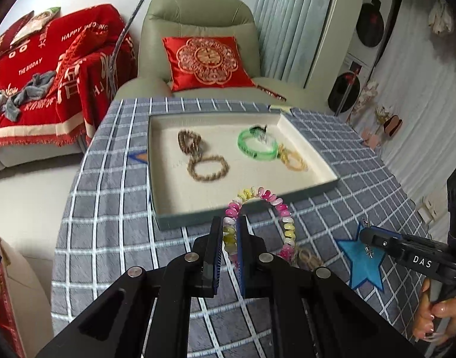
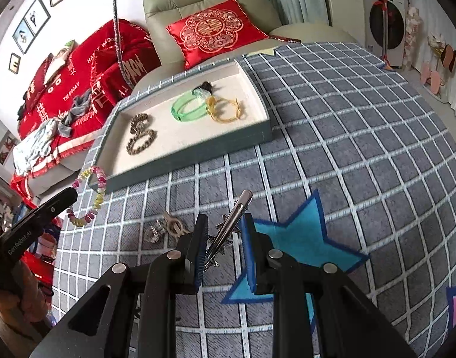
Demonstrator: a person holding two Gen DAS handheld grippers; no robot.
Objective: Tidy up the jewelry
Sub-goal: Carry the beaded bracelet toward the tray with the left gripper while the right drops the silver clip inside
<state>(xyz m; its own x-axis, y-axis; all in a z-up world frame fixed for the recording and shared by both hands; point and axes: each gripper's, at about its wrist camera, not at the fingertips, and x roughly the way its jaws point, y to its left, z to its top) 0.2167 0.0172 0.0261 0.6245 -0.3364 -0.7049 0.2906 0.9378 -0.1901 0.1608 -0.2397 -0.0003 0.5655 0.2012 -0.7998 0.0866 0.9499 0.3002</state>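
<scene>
I am holding 2 pieces at once. The left gripper is pinching a pink, yellow and white beaded bracelet between its fingers, the loop dangling just near of the shallow grey-green tray with a cream lining. The right gripper is pinching a slim silver metal hair clip with star charms over the blue felt star on the grey checked desk.

In the tray are lying 2 brown beaded bracelets, a green translucent bangle and a thin yellow bangle. A beige hair claw and a clear ring-like piece are resting on the desk near me.

My worry is the clip: it is sitting askew between the fingers, so a quick swing could be twisting it loose. The dangling bracelet could be snagging the tray's near wall if I am carrying it too low.
</scene>
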